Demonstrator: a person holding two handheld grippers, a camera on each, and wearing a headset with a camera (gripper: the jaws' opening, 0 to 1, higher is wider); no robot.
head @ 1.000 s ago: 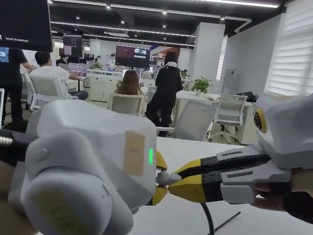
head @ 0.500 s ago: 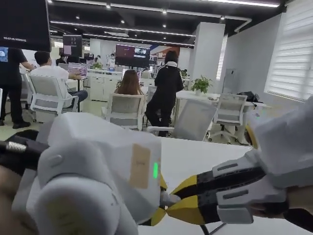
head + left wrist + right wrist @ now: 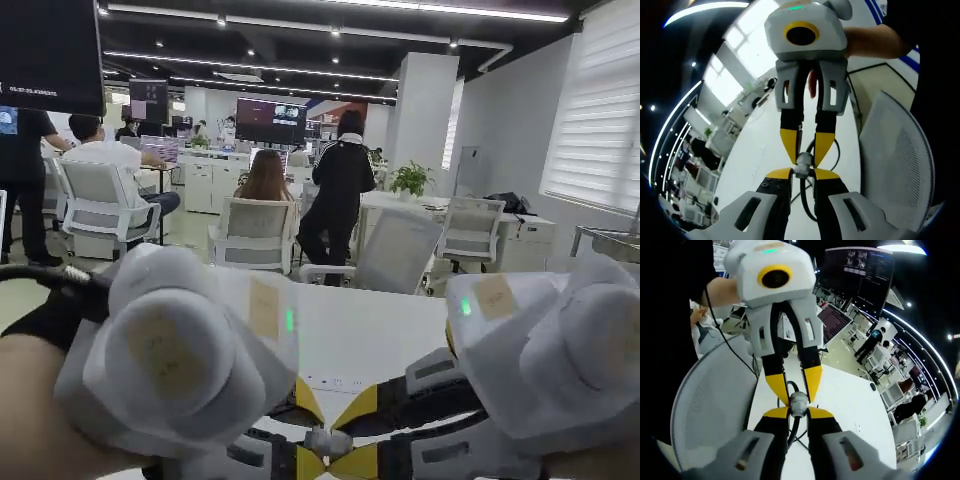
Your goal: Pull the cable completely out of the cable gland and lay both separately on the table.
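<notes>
Cable gland point(image 3: 328, 441) hangs over white table point(image 3: 370, 340) in office.

Head view's bottom edge slices through left tongs point(image 3: 306, 440) and right tongs point(image 3: 348, 438), the small grey cable gland point(image 3: 328, 441) barely readable between them; black cable point(image 3: 793, 432) ducks behind the yellow tips, both ends hidden; white surface point(image 3: 370, 340) mostly blocked.

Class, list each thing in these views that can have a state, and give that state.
left gripper: shut on the cable gland.
right gripper: shut on the cable gland.
cable gland: held in the air between both grippers, with the cable still in it.
cable: hanging in a loop below the gland, not pulled out.
</notes>
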